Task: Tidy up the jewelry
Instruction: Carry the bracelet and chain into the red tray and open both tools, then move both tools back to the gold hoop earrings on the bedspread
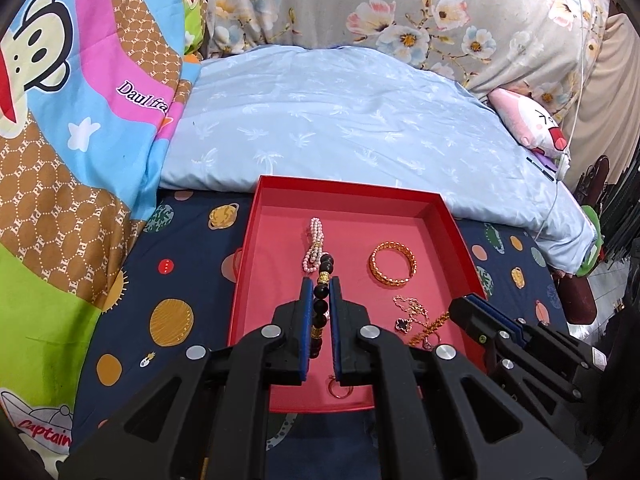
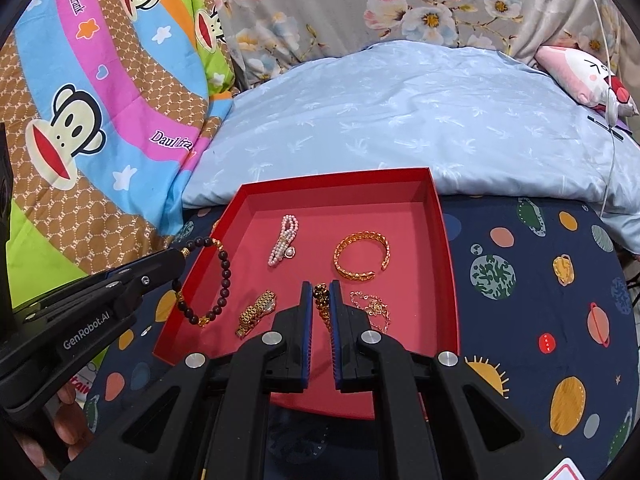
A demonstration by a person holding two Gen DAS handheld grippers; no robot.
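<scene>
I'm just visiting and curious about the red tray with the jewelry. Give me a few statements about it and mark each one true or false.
1. The left gripper holds the dark bead bracelet. True.
2. The gold bangle lies outside the red tray. False: it lies inside the tray, towards its right side.
3. The right gripper is closed on a gold chain. True.
4. The pearl bracelet is in the right gripper. False: it lies free on the tray floor, beyond both grippers.
5. The gold watch lies in the tray. True.
</scene>
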